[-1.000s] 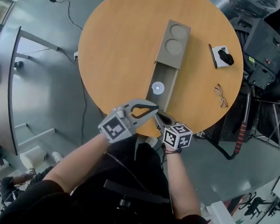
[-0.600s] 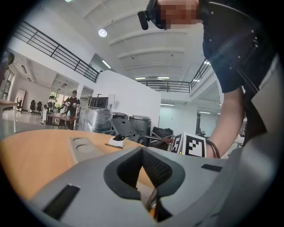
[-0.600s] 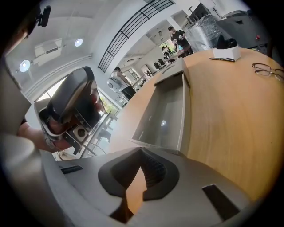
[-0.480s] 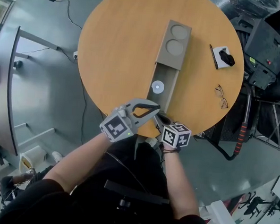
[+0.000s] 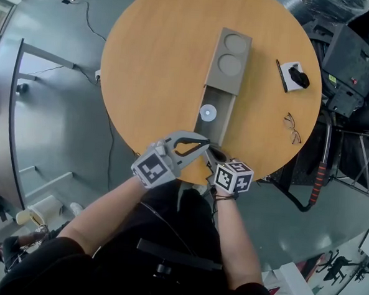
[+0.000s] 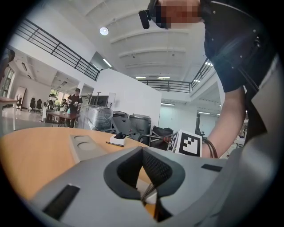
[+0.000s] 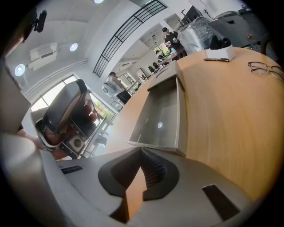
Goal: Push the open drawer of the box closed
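Note:
A grey box (image 5: 229,53) with two round recesses on its lid lies on the round wooden table (image 5: 158,67). Its drawer (image 5: 220,121) stands pulled out toward me, with a small white disc (image 5: 208,113) on its floor. Both grippers meet at the drawer's near end. My left gripper (image 5: 205,143) is shut and empty, its tips at the drawer's front left corner. My right gripper (image 5: 211,154) is shut too, just below the drawer front. In the right gripper view the open drawer (image 7: 162,119) lies straight ahead of the closed tips (image 7: 141,150).
Eyeglasses (image 5: 292,126) lie near the table's right edge. A white stand with a black object (image 5: 295,74) and a pen (image 5: 280,73) sit at the right of the box. Dark equipment cases (image 5: 352,60) and a chair stand beyond the table's right side.
Almost nothing differs. The white disc sits a touch nearer the box than a second ago, and both grippers stay at the drawer front.

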`<move>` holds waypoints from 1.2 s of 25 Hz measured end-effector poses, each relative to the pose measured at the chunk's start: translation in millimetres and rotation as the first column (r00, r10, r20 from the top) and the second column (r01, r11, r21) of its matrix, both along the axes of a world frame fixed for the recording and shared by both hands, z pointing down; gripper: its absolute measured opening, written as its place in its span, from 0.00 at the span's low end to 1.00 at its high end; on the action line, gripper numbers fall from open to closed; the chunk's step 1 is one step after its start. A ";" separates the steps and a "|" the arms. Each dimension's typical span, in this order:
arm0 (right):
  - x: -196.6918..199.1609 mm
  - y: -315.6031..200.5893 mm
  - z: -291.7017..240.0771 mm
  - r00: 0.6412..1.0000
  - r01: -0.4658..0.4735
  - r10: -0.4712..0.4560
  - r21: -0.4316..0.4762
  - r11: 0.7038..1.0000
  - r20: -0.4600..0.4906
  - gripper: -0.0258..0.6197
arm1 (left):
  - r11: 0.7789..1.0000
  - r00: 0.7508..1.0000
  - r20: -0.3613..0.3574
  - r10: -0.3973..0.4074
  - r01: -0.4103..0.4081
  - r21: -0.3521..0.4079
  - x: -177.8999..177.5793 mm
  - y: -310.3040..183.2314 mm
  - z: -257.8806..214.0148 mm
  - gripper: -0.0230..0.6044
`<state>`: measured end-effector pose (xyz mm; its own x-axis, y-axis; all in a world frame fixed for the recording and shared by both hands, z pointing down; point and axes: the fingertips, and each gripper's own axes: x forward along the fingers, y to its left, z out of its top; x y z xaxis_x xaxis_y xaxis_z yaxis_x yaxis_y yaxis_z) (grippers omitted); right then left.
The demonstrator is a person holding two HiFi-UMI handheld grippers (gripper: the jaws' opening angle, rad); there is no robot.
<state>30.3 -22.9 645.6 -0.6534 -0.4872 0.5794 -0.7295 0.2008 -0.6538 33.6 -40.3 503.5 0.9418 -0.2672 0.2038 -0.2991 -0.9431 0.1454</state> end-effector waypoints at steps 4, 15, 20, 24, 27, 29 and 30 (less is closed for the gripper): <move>-0.1 -7.0 0.9 1.000 -0.017 0.017 0.001 1.000 0.002 0.05 | 1.000 1.000 0.002 0.004 -0.004 -0.004 -1.5 -6.8 3.5 0.08; -4.0 -23.7 2.8 1.000 -0.027 0.027 -0.006 1.000 0.008 0.05 | 1.000 1.000 0.008 0.006 -0.006 -0.023 -6.7 -28.5 15.1 0.08; -3.8 -31.4 2.7 0.999 -0.033 0.033 -0.008 0.999 0.005 0.05 | 0.999 1.000 0.009 0.014 -0.014 -0.031 -6.0 -37.9 19.2 0.08; -7.2 -34.0 3.8 1.000 -0.025 0.025 -0.017 1.000 0.014 0.05 | 0.999 1.000 0.013 0.019 -0.019 -0.045 -5.9 -43.3 23.5 0.08; -3.9 -41.1 4.0 0.999 -0.044 0.044 -0.008 0.999 0.013 0.05 | 0.999 1.000 0.004 0.019 -0.018 -0.048 -4.9 -49.3 26.4 0.08; -3.0 -45.9 5.3 0.999 -0.042 0.042 -0.004 0.999 0.010 0.05 | 0.999 1.000 0.005 0.020 -0.020 -0.051 -4.9 -52.8 29.1 0.08; -3.3 -47.5 5.7 0.999 -0.041 0.041 -0.005 0.999 0.010 0.05 | 0.998 1.000 0.007 0.022 -0.022 -0.053 -5.3 -54.0 30.9 0.08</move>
<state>27.0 -70.5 651.3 -0.6391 -0.5109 0.5749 -0.7302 0.1680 -0.6623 28.4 -94.3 534.4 0.9456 -0.2352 0.2246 -0.2797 -0.9406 0.1925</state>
